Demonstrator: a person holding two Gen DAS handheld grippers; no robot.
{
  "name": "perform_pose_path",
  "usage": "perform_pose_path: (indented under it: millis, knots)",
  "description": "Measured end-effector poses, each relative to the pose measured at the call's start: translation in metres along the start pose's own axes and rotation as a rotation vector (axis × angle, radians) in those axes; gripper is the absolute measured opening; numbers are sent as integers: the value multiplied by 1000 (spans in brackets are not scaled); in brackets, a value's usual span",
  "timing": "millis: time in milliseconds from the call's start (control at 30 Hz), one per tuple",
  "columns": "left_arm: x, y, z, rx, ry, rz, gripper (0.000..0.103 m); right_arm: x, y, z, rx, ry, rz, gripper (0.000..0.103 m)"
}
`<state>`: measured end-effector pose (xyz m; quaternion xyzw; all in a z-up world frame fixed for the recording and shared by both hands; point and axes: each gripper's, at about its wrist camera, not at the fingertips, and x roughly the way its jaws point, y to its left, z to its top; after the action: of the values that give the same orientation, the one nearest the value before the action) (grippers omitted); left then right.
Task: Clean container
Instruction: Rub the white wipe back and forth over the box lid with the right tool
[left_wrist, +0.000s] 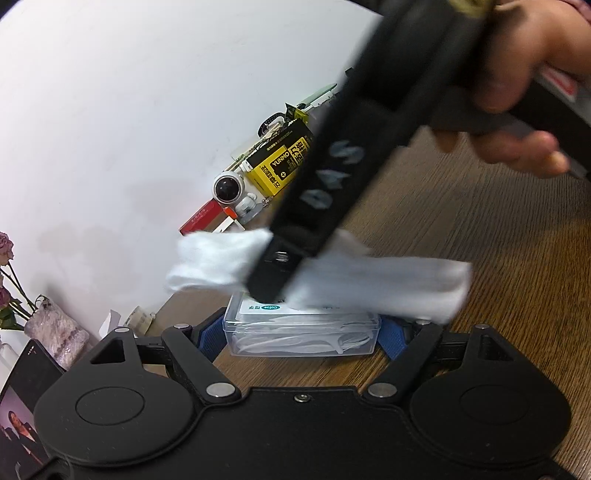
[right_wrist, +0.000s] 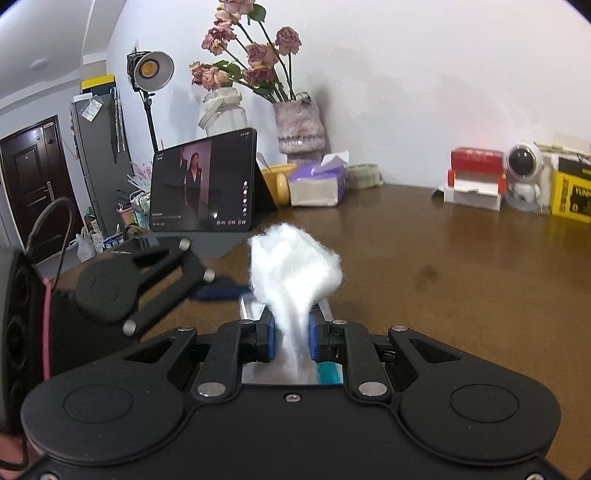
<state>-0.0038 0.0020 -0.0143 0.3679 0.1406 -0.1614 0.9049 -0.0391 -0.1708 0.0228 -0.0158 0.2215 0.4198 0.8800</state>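
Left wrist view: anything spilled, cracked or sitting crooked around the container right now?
Nothing stands out. The clear container sits flat on the wooden table, lid closed, held between the left gripper fingers. The right gripper pinches a white cloth that rests on the lid. No spill or damage visible.

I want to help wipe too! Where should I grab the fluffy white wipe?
Probably by its narrow middle, as the right gripper does: blue pads pinch the white wipe from both sides, leaving the puffy end free to rub the clear container, which the left gripper steadies.

Cluttered wooden table (right_wrist: 424, 258), apparently glossy.
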Motion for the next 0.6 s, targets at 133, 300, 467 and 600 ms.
perform_pose_path:
  millis: [133, 300, 467, 600]
  knots:
    - [-2, -1, 0, -2, 1, -1, 81, 3, -9, -1, 25, -16, -26, 18]
    - [-4, -3, 0, -2, 2, -1, 81, -5, -20, -15, 60, 7, -55, 19]
    - [-6, -5, -1, -1, 1, 0, 81, -15, -21, -30, 70, 44, -70, 19]
    - [-8, -6, -1, 0, 0, 3, 81, -19, -15, -34, 63, 51, -61, 19]
